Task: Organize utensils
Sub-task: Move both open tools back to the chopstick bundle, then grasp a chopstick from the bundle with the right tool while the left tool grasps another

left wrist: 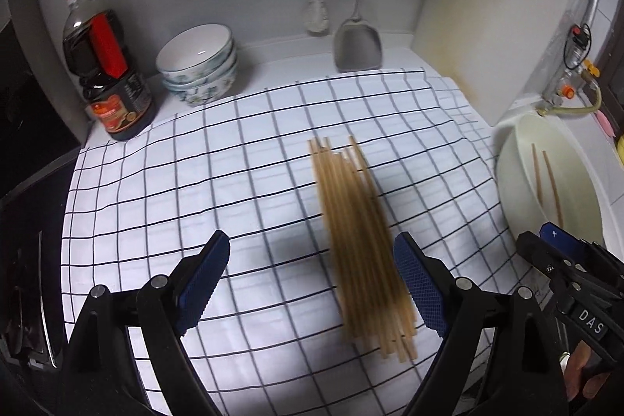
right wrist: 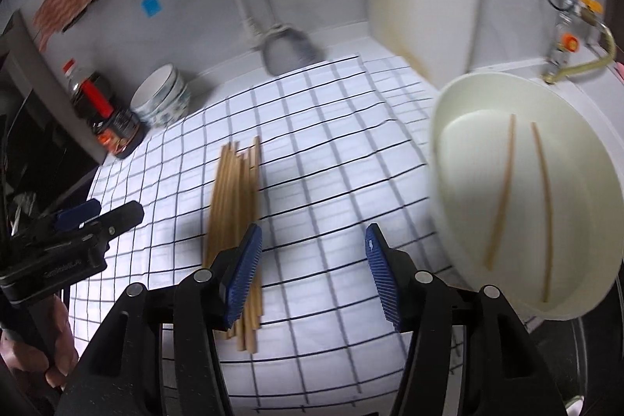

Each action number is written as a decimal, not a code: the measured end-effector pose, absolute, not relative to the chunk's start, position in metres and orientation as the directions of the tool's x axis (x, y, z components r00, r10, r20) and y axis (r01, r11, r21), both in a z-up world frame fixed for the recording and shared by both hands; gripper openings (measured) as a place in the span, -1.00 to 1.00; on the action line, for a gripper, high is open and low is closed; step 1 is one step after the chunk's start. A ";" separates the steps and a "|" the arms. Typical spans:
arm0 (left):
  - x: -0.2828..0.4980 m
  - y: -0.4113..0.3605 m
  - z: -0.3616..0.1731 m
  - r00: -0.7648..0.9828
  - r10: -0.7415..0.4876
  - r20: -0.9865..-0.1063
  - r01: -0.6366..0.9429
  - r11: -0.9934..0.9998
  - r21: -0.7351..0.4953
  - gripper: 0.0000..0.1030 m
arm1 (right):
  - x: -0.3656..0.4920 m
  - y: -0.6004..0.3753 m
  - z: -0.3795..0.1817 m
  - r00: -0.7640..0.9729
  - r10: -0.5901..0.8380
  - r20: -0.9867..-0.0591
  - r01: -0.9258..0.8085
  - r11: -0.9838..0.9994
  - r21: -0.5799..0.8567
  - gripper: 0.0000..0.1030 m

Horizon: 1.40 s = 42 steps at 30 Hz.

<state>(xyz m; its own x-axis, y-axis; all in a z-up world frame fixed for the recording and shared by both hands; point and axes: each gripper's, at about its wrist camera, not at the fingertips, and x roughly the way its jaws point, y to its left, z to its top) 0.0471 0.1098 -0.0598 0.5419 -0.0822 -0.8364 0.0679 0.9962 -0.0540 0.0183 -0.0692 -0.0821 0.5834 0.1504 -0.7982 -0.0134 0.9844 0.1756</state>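
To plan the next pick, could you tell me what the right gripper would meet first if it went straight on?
Probably the bare checked cloth, between the chopstick bundle and the white basin. The right gripper is open and empty; depth is unclear.

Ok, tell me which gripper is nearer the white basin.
Right. The right gripper hangs open right beside the white basin, while the left gripper sits farther off, over the pile of chopsticks on the checked cloth.
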 end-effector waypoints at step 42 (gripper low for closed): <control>0.062 0.147 -0.140 0.502 -0.086 -0.861 0.019 0.996 -0.088 0.64 | 0.058 -0.012 -0.172 0.572 0.069 -0.817 -0.050 0.998 0.049 0.03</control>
